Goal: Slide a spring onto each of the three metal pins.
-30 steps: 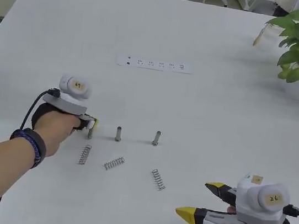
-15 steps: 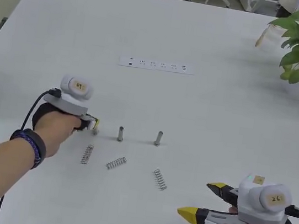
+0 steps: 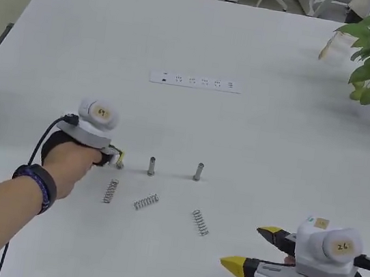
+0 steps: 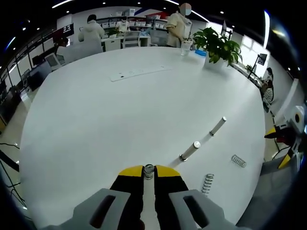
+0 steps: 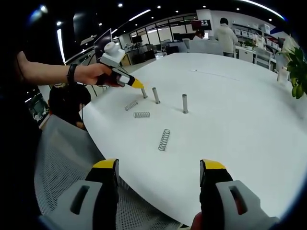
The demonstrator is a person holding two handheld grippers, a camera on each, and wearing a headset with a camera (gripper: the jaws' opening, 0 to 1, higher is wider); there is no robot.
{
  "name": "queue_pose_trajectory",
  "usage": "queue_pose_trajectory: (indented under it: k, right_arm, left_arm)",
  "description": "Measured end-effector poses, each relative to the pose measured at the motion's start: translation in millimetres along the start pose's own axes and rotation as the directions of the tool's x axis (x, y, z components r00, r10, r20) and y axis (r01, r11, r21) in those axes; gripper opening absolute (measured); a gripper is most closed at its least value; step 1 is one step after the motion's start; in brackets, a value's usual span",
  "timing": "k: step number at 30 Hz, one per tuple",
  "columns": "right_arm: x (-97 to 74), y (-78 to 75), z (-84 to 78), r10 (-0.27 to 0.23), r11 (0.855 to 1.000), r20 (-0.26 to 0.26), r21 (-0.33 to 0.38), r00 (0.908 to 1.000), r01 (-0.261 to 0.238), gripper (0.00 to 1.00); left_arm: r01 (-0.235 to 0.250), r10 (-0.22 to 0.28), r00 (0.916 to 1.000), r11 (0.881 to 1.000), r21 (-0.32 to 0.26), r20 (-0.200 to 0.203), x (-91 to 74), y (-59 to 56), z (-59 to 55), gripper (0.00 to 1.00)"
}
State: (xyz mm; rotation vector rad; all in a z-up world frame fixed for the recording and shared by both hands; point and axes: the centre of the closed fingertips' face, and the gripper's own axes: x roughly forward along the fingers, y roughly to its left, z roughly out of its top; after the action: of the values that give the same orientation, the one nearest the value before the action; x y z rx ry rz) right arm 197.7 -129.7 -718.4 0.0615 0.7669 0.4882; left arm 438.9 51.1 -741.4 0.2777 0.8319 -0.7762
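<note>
White desk (image 3: 274, 144) spreads wide under everything. Left tongs (image 3: 117, 159), at middle left, pinch the first pin (image 4: 149, 168), likely to hold it steady. Right tongs (image 3: 244, 246), lower right, are spread wide, ready to grab. Three springs (image 3: 146, 202) lie just below the pins (image 3: 152, 166), none on yet.

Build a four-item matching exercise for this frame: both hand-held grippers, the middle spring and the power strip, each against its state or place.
Column one:
1. left hand-held gripper
2. right hand-held gripper
3. middle spring
4. power strip

Column two:
A. lying loose, just on the person's side of the middle pin
B. open, holding nothing
C. well beyond the pins, farther from the person
D. shut on the leftmost pin

Pairs: 1-D, 2-B, 3-A, 4-C.
</note>
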Motion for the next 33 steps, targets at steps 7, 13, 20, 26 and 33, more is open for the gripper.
queue_pose_trajectory:
  k: [7, 13, 20, 26, 33]
  right_arm:
    - [0.4, 1.3, 0.4, 0.003, 1.0, 0.0, -0.003, 1.0, -0.003, 0.68]
    - [1.6, 3.0, -0.5, 0.007, 1.0, -0.003, -0.005, 1.0, -0.007, 0.68]
    - [3.7, 3.0, 0.1, 0.012, 1.0, -0.003, -0.008, 0.9999, -0.012, 0.68]
    - [3.9, 2.7, -0.6, 0.013, 1.0, -0.005, -0.008, 0.9999, -0.013, 0.68]
    - [3.1, 2.0, -1.7, 0.011, 1.0, -0.006, -0.004, 0.9999, -0.011, 0.68]
  left_arm:
    - [0.001, -0.001, 1.0, 1.0, 0.006, -0.001, -2.4, -1.8, -2.6, 0.0]
    - [0.001, -0.001, 1.0, 1.0, 0.011, -0.003, -4.8, -3.1, -5.3, 0.0]
    - [0.004, -0.004, 1.0, 1.0, 0.023, -0.005, -5.4, -4.6, -6.6, 0.0]
    - [0.005, -0.004, 0.9999, 0.999, 0.044, -0.01, -5.0, -6.4, -6.7, 0.0]
    - [0.006, -0.006, 0.9999, 0.999, 0.044, -0.01, -4.2, -5.9, -6.5, 0.0]
